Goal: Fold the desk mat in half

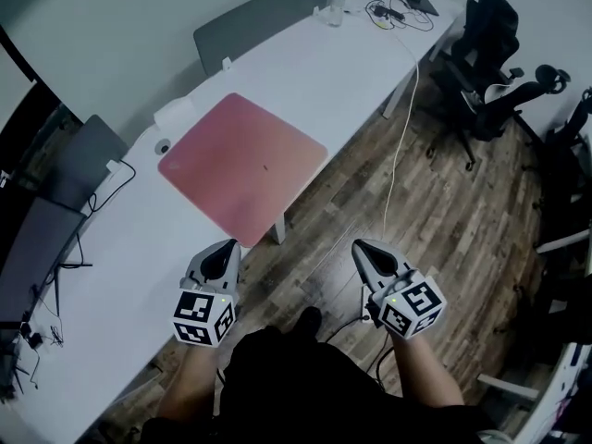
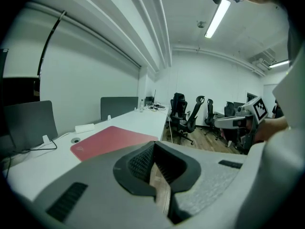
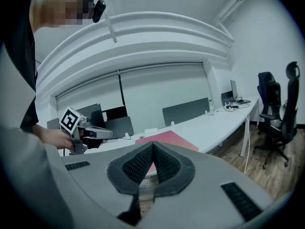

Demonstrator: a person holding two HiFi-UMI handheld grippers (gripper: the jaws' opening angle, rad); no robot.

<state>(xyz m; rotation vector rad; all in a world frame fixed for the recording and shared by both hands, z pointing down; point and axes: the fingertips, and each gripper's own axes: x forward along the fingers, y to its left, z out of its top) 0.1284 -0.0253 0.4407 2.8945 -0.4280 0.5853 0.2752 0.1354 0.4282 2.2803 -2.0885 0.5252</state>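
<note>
A red desk mat [image 1: 242, 163] lies flat and unfolded on the long white desk [image 1: 305, 58], one corner near the desk's front edge. It also shows in the left gripper view as the mat [image 2: 110, 140] and in the right gripper view as the mat [image 3: 167, 139]. My left gripper [image 1: 229, 247] is shut with nothing in it, held in the air short of the mat's near corner. My right gripper [image 1: 363, 247] is shut and empty too, over the wooden floor to the right of the desk. In each gripper view the jaws meet at the tip: left gripper [image 2: 155, 144], right gripper [image 3: 153, 144].
A white box [image 1: 174, 112] and a round cable port [image 1: 163, 144] sit behind the mat. Grey divider panels [image 1: 259, 21] stand along the desk's far side. Black office chairs [image 1: 490, 58] stand on the floor at right. A white cable [image 1: 398, 155] hangs from the desk.
</note>
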